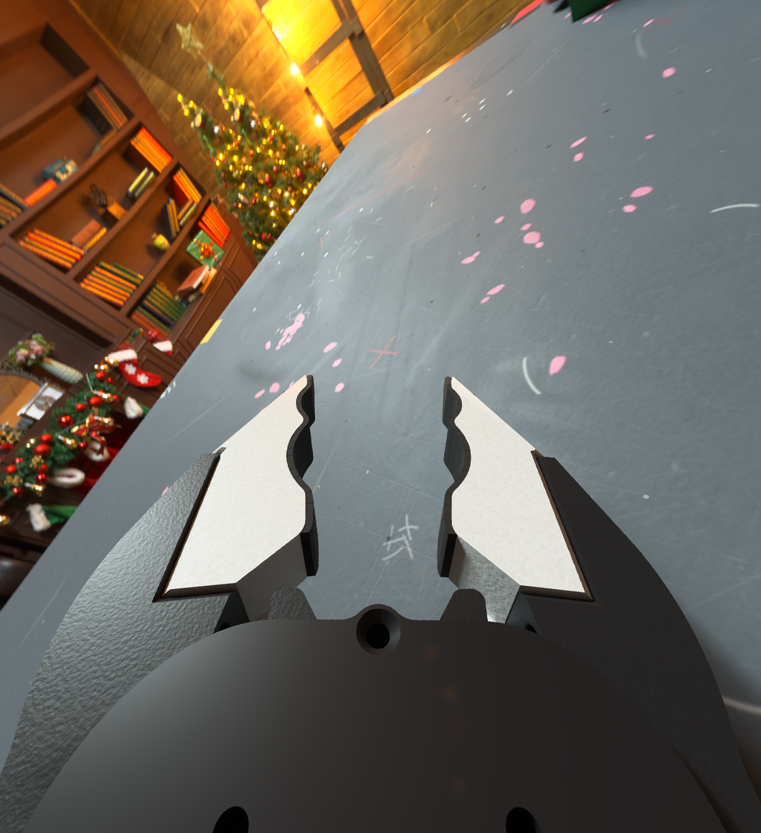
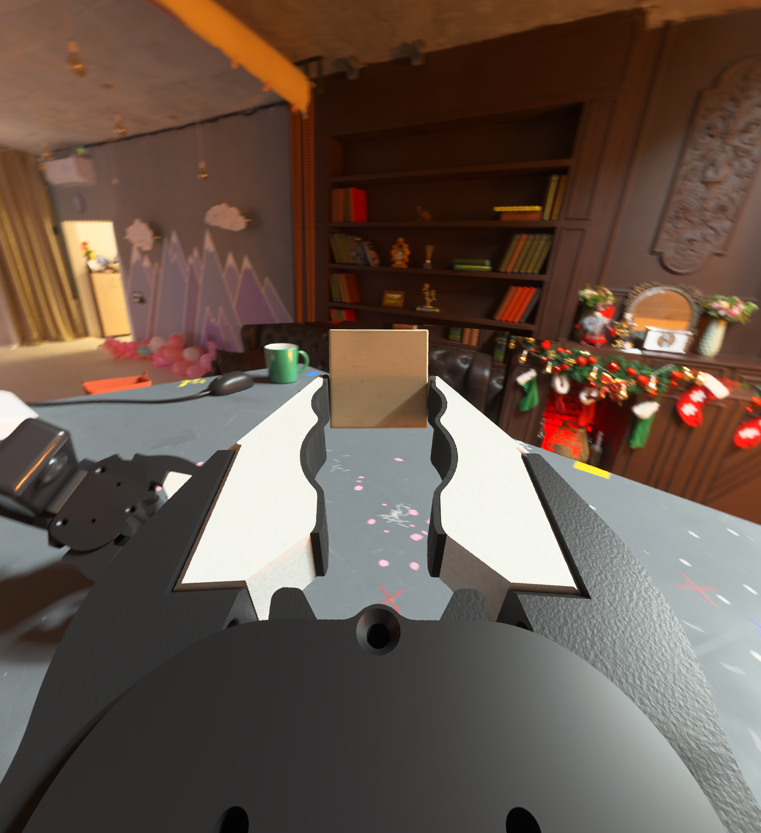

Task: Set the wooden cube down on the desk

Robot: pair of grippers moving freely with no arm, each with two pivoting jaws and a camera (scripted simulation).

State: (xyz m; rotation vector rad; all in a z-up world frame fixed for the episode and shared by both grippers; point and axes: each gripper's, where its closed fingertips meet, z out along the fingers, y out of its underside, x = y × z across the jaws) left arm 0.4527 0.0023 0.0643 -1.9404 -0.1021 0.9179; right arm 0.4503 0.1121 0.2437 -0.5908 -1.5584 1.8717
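Contact is seen at both side faces of the pale, square-faced wooden cube, which is clamped between the tips of the right hand-held gripper, with its flat face turned toward the camera. The cube is held at the very ends of the white-padded fingers, upright and clear above the grey, paint-speckled table, with bare table surface visible beneath it. Beyond the cube, a green ceramic mug and a dark computer mouse with its cable are seen near the table's far edge. The left hand-held gripper is held with its fingers spread apart and nothing between them, angled over the table's pink-spotted surface; its dark body is also visible at the left in the right wrist view.
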